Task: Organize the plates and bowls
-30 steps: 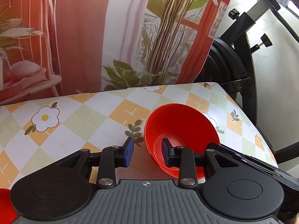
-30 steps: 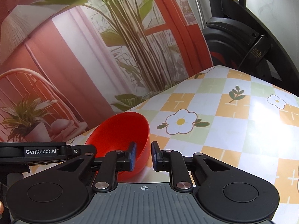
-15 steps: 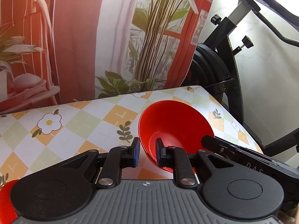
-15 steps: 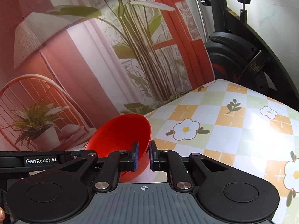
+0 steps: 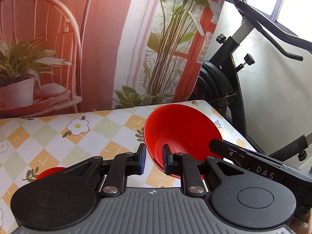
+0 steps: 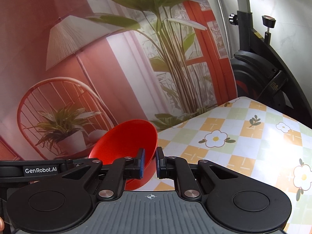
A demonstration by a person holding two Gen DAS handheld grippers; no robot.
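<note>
A red bowl [image 5: 183,128] hangs tilted above the flowered tablecloth [image 5: 58,146], held from two sides. My left gripper [image 5: 154,160] is shut on its near rim, one finger inside the bowl and one outside. The right gripper's black body [image 5: 243,156] reaches the bowl's right side in this view. In the right wrist view the same red bowl [image 6: 126,136] sits at lower left, and my right gripper [image 6: 150,163] is shut on its rim. The left gripper's arm [image 6: 39,169] shows at the left edge. Another red dish [image 5: 50,172] peeks out behind the left gripper, mostly hidden.
A printed backdrop [image 5: 117,48] with plants and a chair stands along the table's far edge. A black exercise bike [image 5: 224,89] stands just past the right end of the table [image 6: 243,146]. A fingertip [image 6: 1,225] shows at the lower left.
My left gripper's fingers closed from wide apart onto the bowl's rim, and the right fingers tightened. Both views rose, and the bowl came up off the table between the two grippers.
</note>
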